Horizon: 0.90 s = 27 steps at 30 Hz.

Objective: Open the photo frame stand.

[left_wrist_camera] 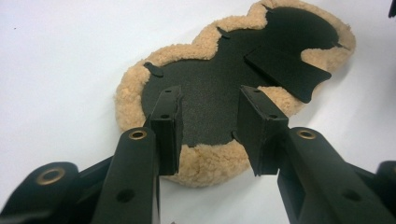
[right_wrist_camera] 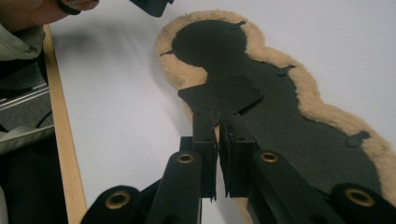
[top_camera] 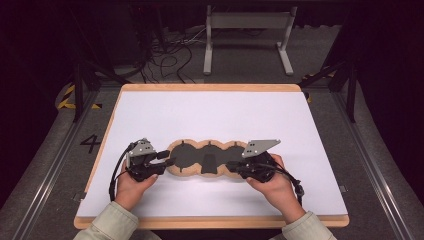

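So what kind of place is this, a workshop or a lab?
Probably a lab recording station: a white table with a wood edge, loose cables on the floor behind it, and dark surroundings.

Fleece pad: three-lobed, tan woolly edge w/ black backing facing up, lying flat lengthwise across the white tabletop, near the front edge. Loose black flap sits on the middle lobe, approx centered.

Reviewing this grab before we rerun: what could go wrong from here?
1. The right gripper is shut at the near edge of the fleece pad; it may pinch only the thin black flap and lift that alone.
2. The left gripper stands open over the pad's end; with one end free, pulling could drag the pad across the table.
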{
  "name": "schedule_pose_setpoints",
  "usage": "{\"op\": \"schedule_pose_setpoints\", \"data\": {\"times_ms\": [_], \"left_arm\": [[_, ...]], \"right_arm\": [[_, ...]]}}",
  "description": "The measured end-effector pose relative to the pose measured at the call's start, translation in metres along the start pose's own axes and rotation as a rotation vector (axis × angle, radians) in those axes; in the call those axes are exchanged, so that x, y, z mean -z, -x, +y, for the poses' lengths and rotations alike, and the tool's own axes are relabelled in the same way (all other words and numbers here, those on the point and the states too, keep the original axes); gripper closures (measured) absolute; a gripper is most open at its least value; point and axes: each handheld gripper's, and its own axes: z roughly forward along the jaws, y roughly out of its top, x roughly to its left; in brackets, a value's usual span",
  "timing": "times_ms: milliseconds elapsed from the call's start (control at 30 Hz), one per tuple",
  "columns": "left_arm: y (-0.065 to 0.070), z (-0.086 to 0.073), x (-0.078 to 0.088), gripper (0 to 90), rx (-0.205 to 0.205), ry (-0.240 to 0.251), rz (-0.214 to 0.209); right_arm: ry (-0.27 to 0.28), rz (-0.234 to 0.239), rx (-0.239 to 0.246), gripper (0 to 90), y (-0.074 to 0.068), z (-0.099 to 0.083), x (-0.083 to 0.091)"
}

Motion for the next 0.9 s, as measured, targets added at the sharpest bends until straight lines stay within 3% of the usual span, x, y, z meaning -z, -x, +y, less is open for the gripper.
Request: {"op": "schedule_pose_setpoints", "data": {"times_ms": [567,900], "left_arm": [[-0.004,-0.003,0.002,61.2,0.010,-0.011,0.015],[-0.005,-0.005,0.003,61.3,0.017,-0.004,0.025]], "right_arm": [[-0.152,0.089,0.024,88.6,-0.009,-0.006,-0.035],[-0.203,0.064,-0.004,90.0,-0.007,-0.014,-0.052]]}}
